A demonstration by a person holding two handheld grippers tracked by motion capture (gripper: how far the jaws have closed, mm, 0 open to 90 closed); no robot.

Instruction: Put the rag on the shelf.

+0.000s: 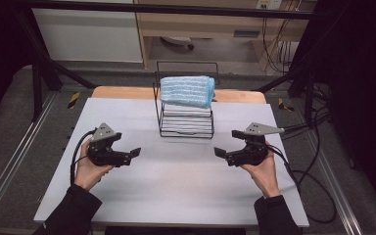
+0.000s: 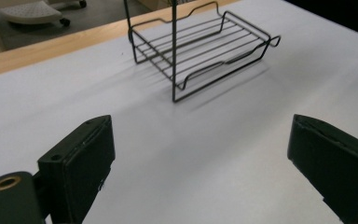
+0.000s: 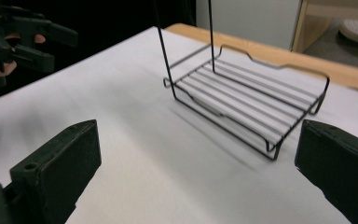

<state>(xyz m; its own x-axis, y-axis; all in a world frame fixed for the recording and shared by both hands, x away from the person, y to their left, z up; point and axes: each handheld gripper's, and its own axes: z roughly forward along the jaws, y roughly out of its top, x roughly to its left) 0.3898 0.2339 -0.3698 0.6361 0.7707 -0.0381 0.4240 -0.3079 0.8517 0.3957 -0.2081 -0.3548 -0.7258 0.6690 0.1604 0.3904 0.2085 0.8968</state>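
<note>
**Both hand-held grippers open above a bare bench**

Left hand-held gripper [image 1: 138, 152] sits low over the bench [image 1: 176, 186] with its two black jaws spread wide and nothing between them; in the left gripper view the flat, rubbery-looking pads [image 2: 86, 163] frame only bare white surface. Right hand-held gripper [image 1: 219, 152] mirrors it on the other side, jaws likewise wide and empty, pointing inward.

Between and beyond them stands a thin black wire rack [image 1: 185, 125] with two tiers: the lower shelf of parallel rods is bare, and a folded towel [image 1: 187, 90] lies on top, soft and ribbed, light blue with pale stripes.

The bench has a smooth, matte white cover, with a strip of light wood showing along its far edge. Wide open surface lies between both grippers and the rack, and out to the bench's side edges.
</note>
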